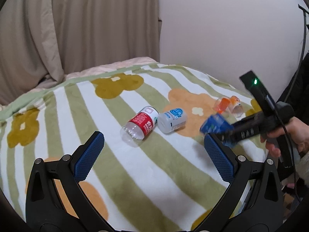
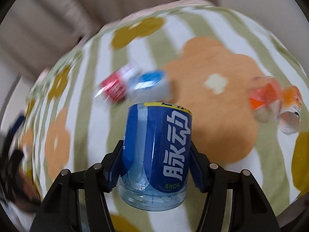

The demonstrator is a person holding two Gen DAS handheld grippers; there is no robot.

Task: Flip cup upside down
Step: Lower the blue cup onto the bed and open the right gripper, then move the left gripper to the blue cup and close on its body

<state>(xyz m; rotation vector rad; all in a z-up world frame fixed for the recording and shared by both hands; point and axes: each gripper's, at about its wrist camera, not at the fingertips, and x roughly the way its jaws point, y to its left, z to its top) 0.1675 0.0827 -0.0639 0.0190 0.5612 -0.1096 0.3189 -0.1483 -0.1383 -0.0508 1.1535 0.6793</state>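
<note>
I'm looking into a home bedroom. A bed (image 1: 135,174) wears a flowered, striped blanket (image 1: 63,100). Beige curtains (image 1: 77,23) hang behind.

Motion blur smears the blue-labelled cup (image 1: 216,126) in the left wrist view, and the right gripper (image 1: 227,135) hides its near side there. In the right wrist view the red-labelled cup (image 2: 113,89), the white-and-blue cup (image 2: 149,86) and the orange cups (image 2: 274,100) on the bed are streaked, their print unreadable. The floral blanket (image 2: 222,116) runs off the frame's edges.

two cut bottles (image 1: 152,124) lie ahead; striped blanket (image 1: 119,174) nearer is open.
</note>
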